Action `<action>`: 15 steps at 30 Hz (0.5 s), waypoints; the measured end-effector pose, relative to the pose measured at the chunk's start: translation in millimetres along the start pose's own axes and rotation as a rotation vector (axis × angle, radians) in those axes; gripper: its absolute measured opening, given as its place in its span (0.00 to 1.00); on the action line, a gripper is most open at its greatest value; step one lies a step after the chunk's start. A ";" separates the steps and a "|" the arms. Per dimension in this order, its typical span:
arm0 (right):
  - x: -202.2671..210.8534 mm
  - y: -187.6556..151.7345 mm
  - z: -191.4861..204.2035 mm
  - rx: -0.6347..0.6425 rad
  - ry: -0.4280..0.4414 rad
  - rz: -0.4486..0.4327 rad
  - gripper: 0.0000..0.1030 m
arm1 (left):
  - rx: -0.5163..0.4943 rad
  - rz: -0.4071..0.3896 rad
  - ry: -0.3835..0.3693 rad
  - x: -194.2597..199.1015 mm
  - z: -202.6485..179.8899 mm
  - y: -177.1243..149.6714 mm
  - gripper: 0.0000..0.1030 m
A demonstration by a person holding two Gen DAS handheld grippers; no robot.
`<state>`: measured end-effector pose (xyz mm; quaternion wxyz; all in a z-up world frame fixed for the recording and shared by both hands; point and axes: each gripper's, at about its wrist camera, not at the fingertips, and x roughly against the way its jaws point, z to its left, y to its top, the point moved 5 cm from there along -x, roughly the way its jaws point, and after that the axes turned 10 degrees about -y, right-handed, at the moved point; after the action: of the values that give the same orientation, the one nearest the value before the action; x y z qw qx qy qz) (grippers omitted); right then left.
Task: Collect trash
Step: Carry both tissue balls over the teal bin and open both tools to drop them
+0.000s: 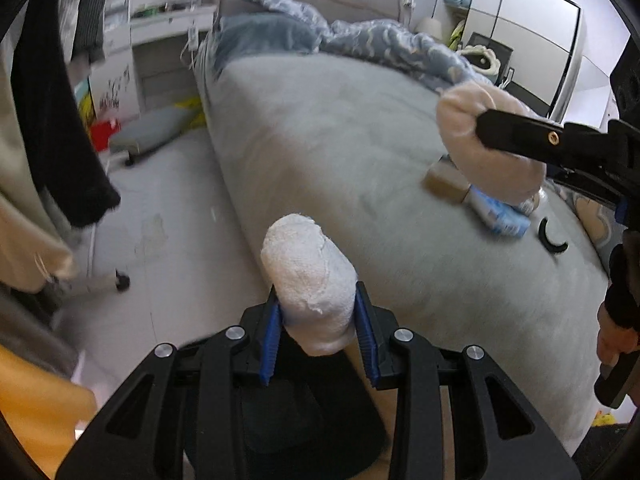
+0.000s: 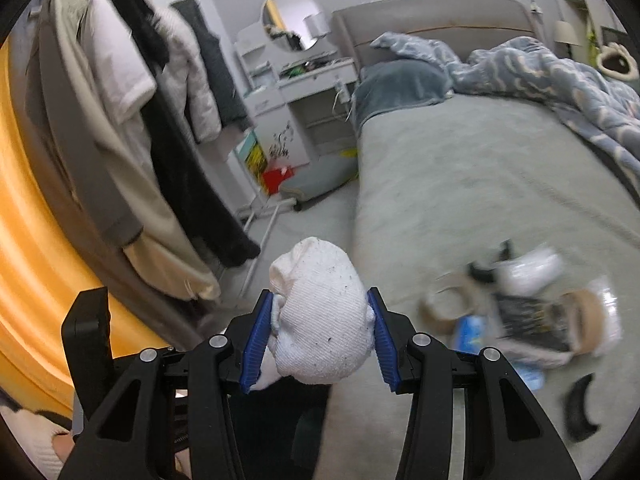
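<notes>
Both grippers are loaded here. The left gripper (image 1: 320, 336) has its blue fingers (image 1: 270, 340) clamped on a rolled white sock (image 1: 310, 280), long axis pointing up and away from the fingers, over the near edge of the bed (image 1: 320, 140). The right gripper (image 2: 318, 336) pinches a second white sock (image 2: 320, 316), balled up and speckled with dark lint, bulging forward between its fingers (image 2: 254, 344). From the left camera that same right gripper (image 1: 520, 132) comes in from the right with the pale bundle (image 1: 472, 132) held above the bed.

No brand or writing can be read anywhere; the blur wipes out the print on the packaging.

On the grey bedspread sits a loose heap of rubbish (image 2: 520, 320): a tape roll (image 2: 444, 304), a blue-and-white packet (image 1: 500, 216), a brown box (image 1: 444, 184), a dark wrapper, and a curved black clip (image 2: 578, 412) a little apart. A rumpled blue blanket (image 2: 540, 72) lies toward the headboard. Beyond the bed stand a white dresser (image 2: 304, 92) with a round mirror (image 2: 292, 20), coats on a rack (image 2: 140, 120) at left, and a grey cushion (image 2: 320, 180) on the pale floor.
</notes>
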<state>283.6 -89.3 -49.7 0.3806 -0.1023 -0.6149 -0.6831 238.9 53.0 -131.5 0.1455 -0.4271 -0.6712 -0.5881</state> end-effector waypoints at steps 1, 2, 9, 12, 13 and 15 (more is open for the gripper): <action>-5.7 -3.1 8.2 0.014 -0.005 0.012 0.47 | 0.015 0.018 -0.003 -0.5 7.2 -6.0 0.36; -11.5 -6.0 15.5 0.023 -0.006 0.027 0.47 | 0.025 0.028 -0.006 -0.7 11.1 -9.2 0.36; -46.4 -27.3 47.8 0.052 0.002 0.125 0.47 | 0.115 0.139 -0.015 -8.6 43.8 -43.4 0.36; -58.9 -37.9 58.5 0.062 -0.001 0.168 0.47 | 0.156 0.194 -0.019 -13.1 60.1 -59.1 0.36; -62.8 -40.9 61.7 0.062 -0.002 0.180 0.47 | 0.166 0.205 -0.021 -13.9 62.7 -63.1 0.36; -69.6 -47.5 65.7 0.063 -0.002 0.207 0.47 | 0.190 0.238 -0.025 -15.2 70.6 -73.0 0.36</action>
<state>279.3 -3.7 -113.6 0.4514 -0.1539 -0.6226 -0.6204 215.3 115.5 -209.5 0.2457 -0.4950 -0.6704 -0.4952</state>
